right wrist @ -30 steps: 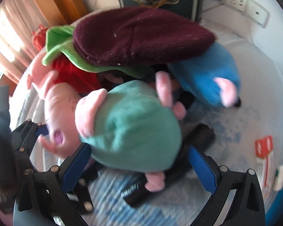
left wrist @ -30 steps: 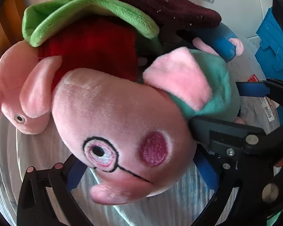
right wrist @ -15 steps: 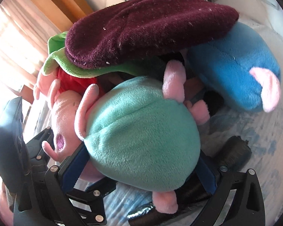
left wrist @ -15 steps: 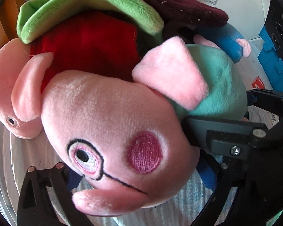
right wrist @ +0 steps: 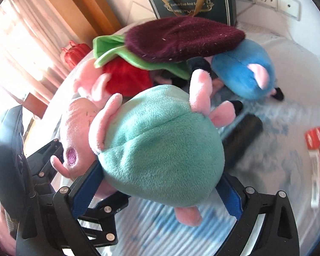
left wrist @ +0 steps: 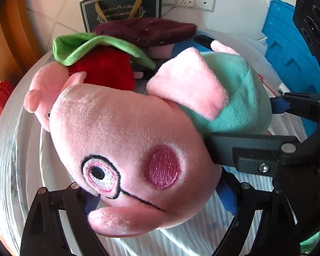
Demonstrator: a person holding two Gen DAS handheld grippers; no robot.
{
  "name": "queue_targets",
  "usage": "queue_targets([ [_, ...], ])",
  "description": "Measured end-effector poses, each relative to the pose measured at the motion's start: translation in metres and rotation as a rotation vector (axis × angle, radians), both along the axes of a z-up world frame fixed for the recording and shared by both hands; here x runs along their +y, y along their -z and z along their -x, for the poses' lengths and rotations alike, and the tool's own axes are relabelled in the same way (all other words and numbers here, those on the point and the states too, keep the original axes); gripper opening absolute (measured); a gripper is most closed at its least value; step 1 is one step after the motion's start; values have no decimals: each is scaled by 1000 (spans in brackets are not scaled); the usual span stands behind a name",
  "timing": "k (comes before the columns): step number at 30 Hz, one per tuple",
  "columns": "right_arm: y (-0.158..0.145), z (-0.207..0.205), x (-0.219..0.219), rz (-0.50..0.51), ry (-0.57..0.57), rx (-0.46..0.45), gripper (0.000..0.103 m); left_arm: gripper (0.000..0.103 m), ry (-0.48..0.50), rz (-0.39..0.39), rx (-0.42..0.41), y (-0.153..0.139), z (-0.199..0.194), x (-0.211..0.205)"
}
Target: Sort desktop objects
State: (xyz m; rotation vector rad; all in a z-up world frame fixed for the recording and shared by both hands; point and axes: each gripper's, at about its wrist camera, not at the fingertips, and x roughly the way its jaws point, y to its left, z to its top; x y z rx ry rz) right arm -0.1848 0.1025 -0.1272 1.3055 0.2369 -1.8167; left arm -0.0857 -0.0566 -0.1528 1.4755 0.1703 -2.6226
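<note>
A plush pig with a pink head (left wrist: 125, 140) and a teal body (right wrist: 160, 145) hangs above the white table, carried by both grippers. My left gripper (left wrist: 155, 200) has the head between its blue pads (left wrist: 226, 196). Its jaws are closing, and the pads press into the plush. My right gripper (right wrist: 160, 187) is shut on the teal body, one blue pad (right wrist: 85, 185) on each side. In the right wrist view the left gripper (right wrist: 49, 155) shows at the left, beside the head. The pig's lower half is hidden behind its body.
A pile of plush toys lies behind: a pig in red (left wrist: 104, 72), a green leaf (left wrist: 91, 44), a maroon eggplant (right wrist: 181, 38) and a blue pig (right wrist: 245, 74). A dark gift bag (left wrist: 121, 10) stands by the wall. A black object (right wrist: 243, 136), a red box (right wrist: 315, 136) and a blue crate (left wrist: 288, 47) are on the right.
Both grippers have risen and drawn back with the teal pig; the pile now looks smaller and farther off. The left pads have moved in on the head.
</note>
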Motion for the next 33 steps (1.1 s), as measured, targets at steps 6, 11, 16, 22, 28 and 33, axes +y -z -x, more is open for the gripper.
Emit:
queue_targets([
  [6, -39, -40, 49, 18, 28, 86, 100, 90, 66, 34, 92, -47, -41, 43],
  [11, -79, -62, 80, 59, 107, 179, 99, 90, 143, 57, 195, -88, -44, 88],
  [16, -124, -71, 120, 92, 205, 287, 99, 90, 244, 83, 307, -137, -39, 137],
  [22, -186, -81, 183, 130, 327, 432, 99, 90, 353, 110, 439, -205, -28, 199],
  [28, -242, -86, 257, 186, 445, 560, 99, 90, 452, 120, 543, -259, -9, 269],
  [33, -267, -89, 321, 196, 548, 646, 99, 90, 531, 114, 572, -280, 29, 326],
])
